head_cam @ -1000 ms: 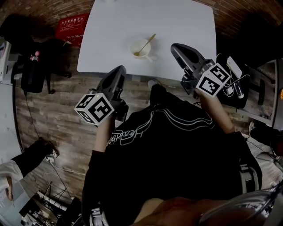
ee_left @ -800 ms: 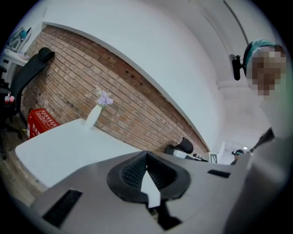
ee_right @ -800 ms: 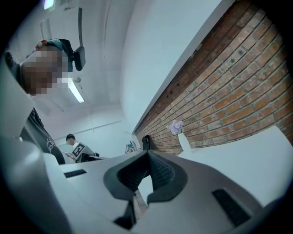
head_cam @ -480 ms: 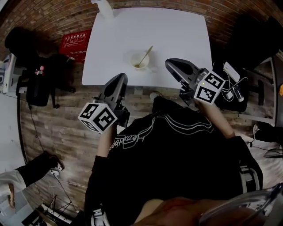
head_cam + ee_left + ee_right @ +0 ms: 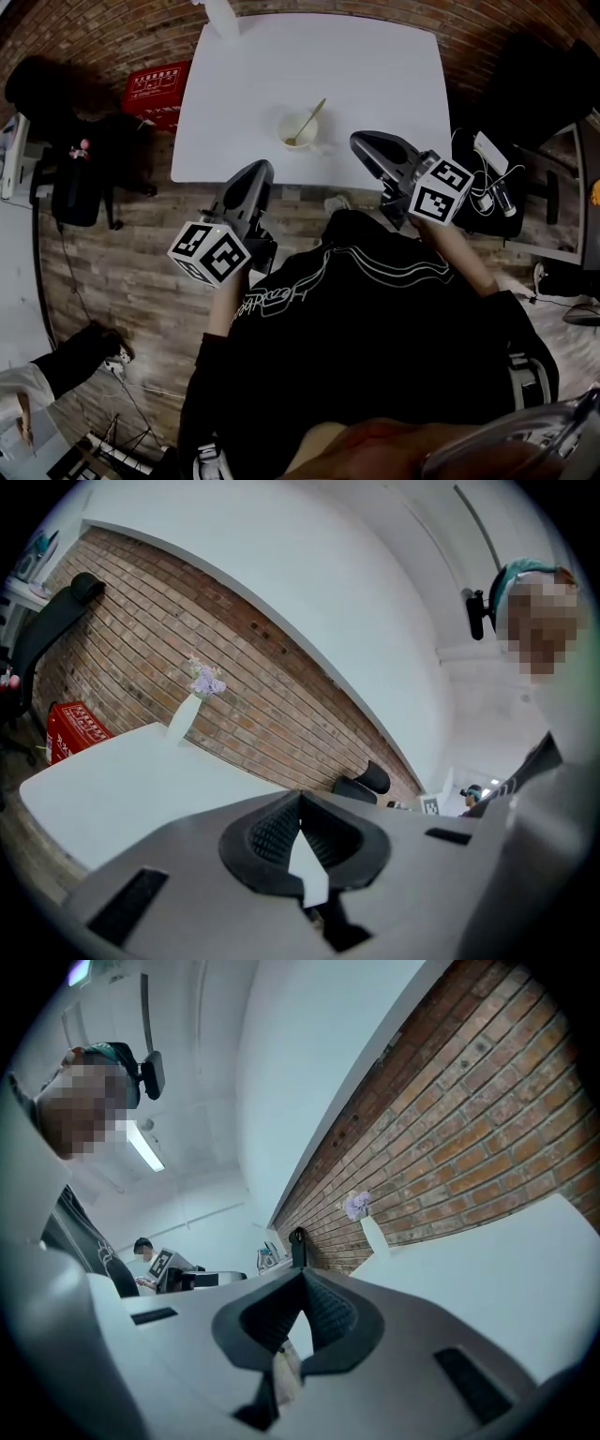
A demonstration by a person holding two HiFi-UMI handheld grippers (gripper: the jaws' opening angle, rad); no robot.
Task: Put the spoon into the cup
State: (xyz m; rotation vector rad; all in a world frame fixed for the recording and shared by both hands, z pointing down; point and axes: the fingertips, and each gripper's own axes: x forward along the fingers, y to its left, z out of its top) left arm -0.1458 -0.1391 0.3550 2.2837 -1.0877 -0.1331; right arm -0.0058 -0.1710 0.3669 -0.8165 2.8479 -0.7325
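Observation:
A white cup [image 5: 297, 129] stands near the front edge of the white table [image 5: 375, 66]. A gold spoon [image 5: 307, 119] rests inside it, its handle leaning up to the right over the rim. My left gripper [image 5: 260, 171] hovers just off the table's near edge, below and left of the cup, shut and empty. My right gripper [image 5: 357, 141] is to the right of the cup at the table's front edge, also shut with nothing in it. In the left gripper view [image 5: 300, 795] and the right gripper view [image 5: 302, 1272] the jaw tips meet; neither view shows the cup.
A white vase with purple flowers [image 5: 221, 17] stands at the table's far left corner against the brick wall. A red crate [image 5: 150, 86] and a black chair [image 5: 70, 159] are on the wooden floor to the left. Cables and equipment [image 5: 492, 183] lie to the right.
The head view has shifted, so the table and cup sit a little lower in the picture. Both grippers stay near the table's front edge; the left one's marker cube has rolled slightly.

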